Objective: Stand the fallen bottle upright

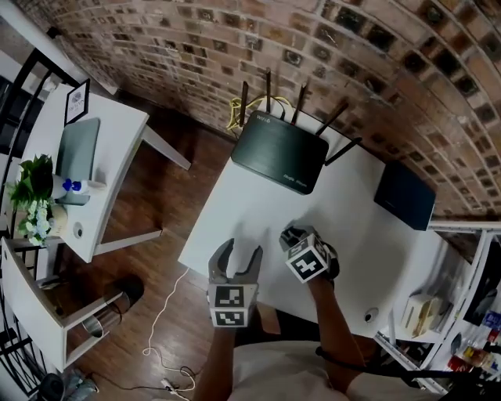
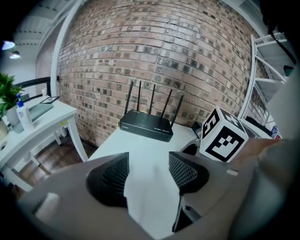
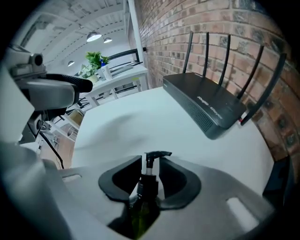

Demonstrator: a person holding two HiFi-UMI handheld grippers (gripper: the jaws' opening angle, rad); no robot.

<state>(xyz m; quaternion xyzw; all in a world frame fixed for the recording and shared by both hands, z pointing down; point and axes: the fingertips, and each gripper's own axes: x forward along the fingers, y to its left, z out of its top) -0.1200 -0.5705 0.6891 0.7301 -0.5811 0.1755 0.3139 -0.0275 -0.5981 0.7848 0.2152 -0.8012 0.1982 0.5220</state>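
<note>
A red-brown brick wall (image 1: pixel 329 47) with pale mortar runs along the far side of the room. The floor (image 1: pixel 176 196) is dark wooden boards, with a thin white cable (image 1: pixel 163 312) trailing across it. A white desk (image 1: pixel 227 219) stands close to the brick. Well apart to its left, a second white table (image 1: pixel 117 141) on slanted legs carries a green plant (image 1: pixel 31 182). White shelving (image 1: pixel 462 227) stands at the right. Round ceiling lamps (image 3: pixel 93 36) glow under a white ceiling (image 3: pixel 79 14)
</note>
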